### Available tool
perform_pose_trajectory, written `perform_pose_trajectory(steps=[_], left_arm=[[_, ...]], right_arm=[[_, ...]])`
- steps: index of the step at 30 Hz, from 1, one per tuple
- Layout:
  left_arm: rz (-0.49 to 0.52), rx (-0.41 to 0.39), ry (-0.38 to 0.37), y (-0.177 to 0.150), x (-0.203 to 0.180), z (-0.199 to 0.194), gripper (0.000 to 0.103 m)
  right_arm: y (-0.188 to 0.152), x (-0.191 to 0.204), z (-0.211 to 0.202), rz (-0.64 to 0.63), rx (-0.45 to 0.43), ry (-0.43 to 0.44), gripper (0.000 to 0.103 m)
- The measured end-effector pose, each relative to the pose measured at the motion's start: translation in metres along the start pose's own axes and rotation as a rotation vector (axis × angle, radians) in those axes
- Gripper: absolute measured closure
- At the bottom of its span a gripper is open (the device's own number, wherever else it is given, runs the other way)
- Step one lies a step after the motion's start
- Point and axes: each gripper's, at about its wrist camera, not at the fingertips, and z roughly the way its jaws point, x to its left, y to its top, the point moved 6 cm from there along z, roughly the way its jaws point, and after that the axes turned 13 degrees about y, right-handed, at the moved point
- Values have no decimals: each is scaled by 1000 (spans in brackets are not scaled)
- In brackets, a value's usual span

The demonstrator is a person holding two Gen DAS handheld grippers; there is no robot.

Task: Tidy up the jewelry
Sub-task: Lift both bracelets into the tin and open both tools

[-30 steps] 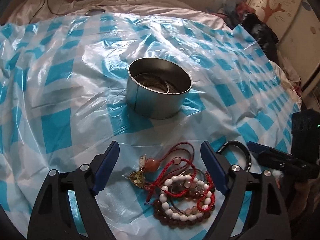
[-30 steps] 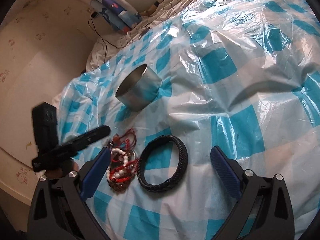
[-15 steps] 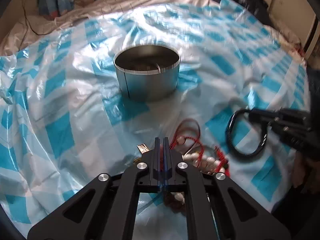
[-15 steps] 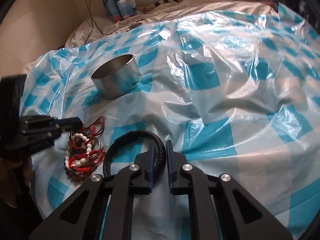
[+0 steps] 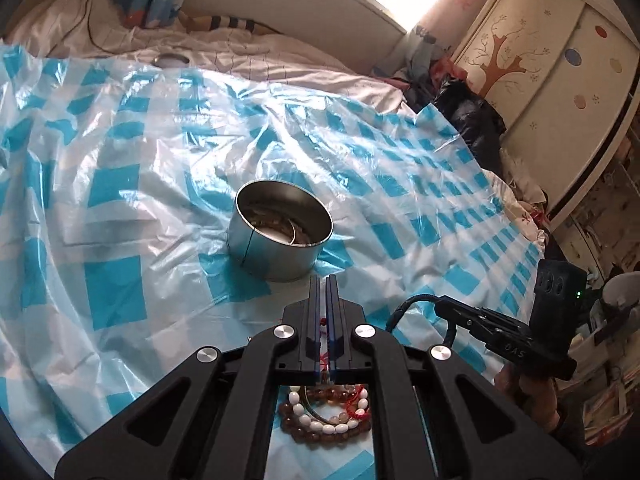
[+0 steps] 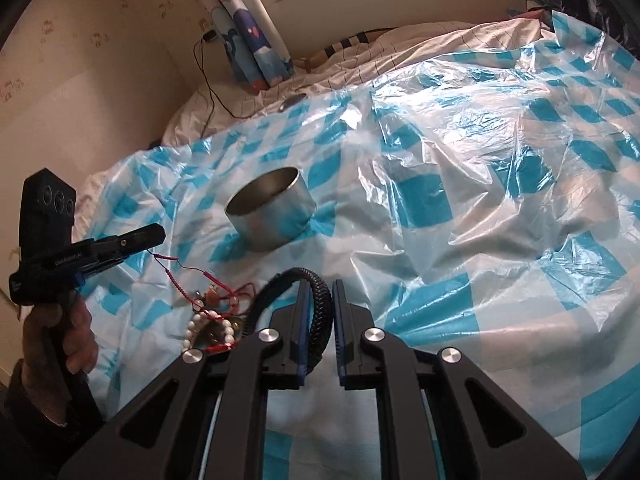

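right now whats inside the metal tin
The metal tin holds a thin silvery ring and some brownish pieces on its floor; its near wall hides the rest, and the right view shows only the rim.

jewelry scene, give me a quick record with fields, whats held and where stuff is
surface: blue and white checked plastic sheet over a bed
container: round metal tin, open, some jewelry already inside
left gripper: shut on a red cord that runs to the bead pile
right gripper: shut on the black braided bracelet
bead pile: white and brown bead strands, lying on the sheet in front of the tin
next step, likely: carry the held pieces to the tin
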Motion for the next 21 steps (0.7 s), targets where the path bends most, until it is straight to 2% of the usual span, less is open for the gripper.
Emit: perform_pose_trajectory(steps=[4, 11, 21], left_arm=[[-14, -50, -53, 6, -3, -13, 101], [-15, -99, -91, 25, -9, -24, 101], [-6, -143, -148, 86, -32, -16, 101]], right_arm=[[5, 4, -6, -1, -43, 43, 91], [24, 13, -13, 13, -127, 145, 91], [70, 28, 12, -11, -172, 205, 91]])
